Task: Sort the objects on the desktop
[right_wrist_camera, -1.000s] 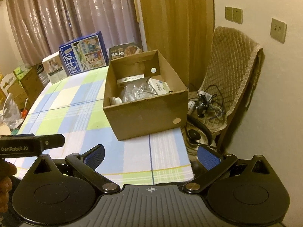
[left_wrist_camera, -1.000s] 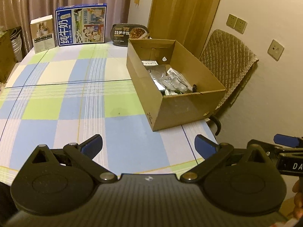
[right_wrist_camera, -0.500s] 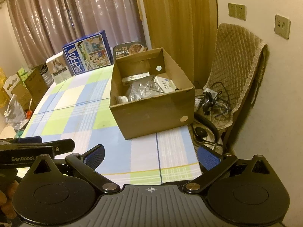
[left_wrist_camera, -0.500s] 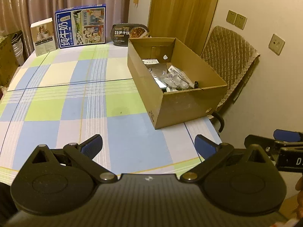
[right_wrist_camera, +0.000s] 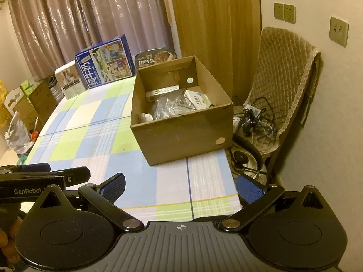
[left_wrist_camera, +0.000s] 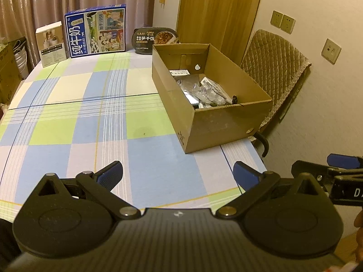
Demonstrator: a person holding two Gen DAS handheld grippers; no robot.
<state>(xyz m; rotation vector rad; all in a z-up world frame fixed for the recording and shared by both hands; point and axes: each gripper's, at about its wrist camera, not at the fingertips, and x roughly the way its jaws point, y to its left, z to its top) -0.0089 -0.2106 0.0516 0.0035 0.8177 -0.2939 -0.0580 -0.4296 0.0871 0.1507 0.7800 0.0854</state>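
Left gripper (left_wrist_camera: 178, 172) hangs above the near edge of the bench (left_wrist_camera: 68, 104), blue-padded fingers (left_wrist_camera: 111, 173) spread wide with nothing between them. Right gripper (right_wrist_camera: 180, 185) sits just beside it at the same near edge, its fingers (right_wrist_camera: 249, 188) equally wide apart and gripping nothing; each one shows at the margin of the other's view.

Out past the fingers, the checked blue, green and white cloth on the bench lies bare in the near and middle stretch. On the right half stands the open cardboard box (left_wrist_camera: 217, 122), its far corner close to the bench's right edge. Inside it, a heap of clear and silvery packets (right_wrist_camera: 169, 107), a white carton with green print (right_wrist_camera: 197, 98), a flat white pack (right_wrist_camera: 162, 91) against the far wall and a small white round piece (right_wrist_camera: 145, 117) in the near left corner.

Along the far edge stand a blue milk carton box (left_wrist_camera: 95, 34), a small white box (left_wrist_camera: 52, 43) to its left, and a dark instant-meal tub (left_wrist_camera: 155, 37) just behind the cardboard box. Off the right side, a quilted chair (right_wrist_camera: 283, 79) holds tangled cables (right_wrist_camera: 254, 120).
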